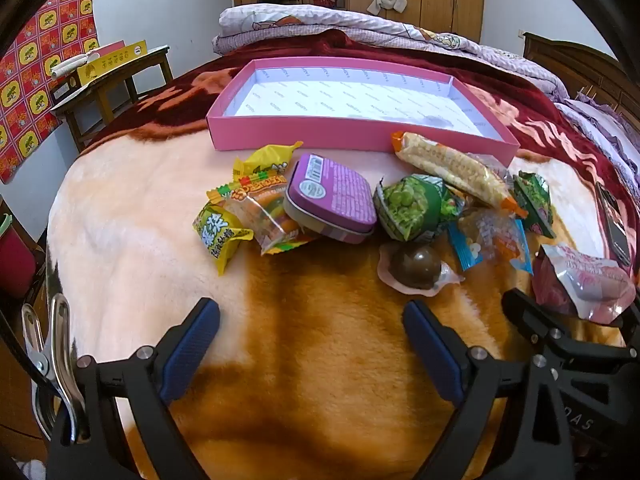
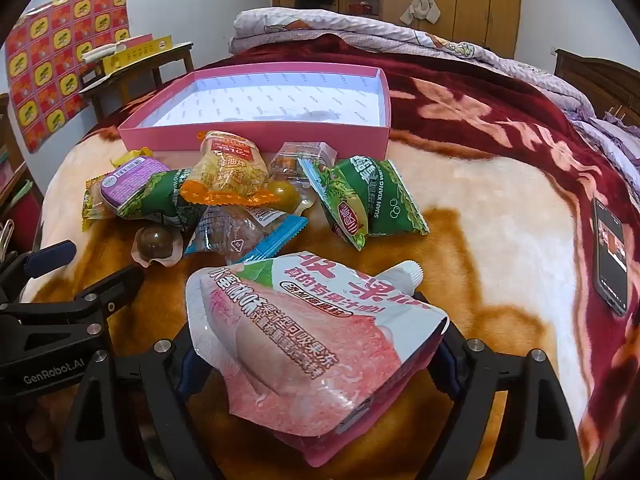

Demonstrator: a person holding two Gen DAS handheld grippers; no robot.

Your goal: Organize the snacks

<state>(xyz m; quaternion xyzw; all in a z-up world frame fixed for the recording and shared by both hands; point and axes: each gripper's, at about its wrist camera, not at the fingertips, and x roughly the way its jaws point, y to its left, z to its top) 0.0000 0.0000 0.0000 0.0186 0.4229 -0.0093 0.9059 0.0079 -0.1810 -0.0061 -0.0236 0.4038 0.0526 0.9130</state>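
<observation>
Clearly the right gripper (image 2: 320,356), jaws wide around the pink pouch (image 2: 316,344), risks letting it slide before the pink box (image 2: 256,132), while the left gripper (image 1: 312,344) gapes empty.

"GenRobot.AI" in pale letters on the black body of the left gripper (image 2: 52,276), "SUAN XIANG" in white capitals on the green snack packet (image 2: 376,204), large Chinese characters on the pink jelly pouch (image 2: 316,344), "DAS" on the right gripper (image 1: 576,344)
</observation>
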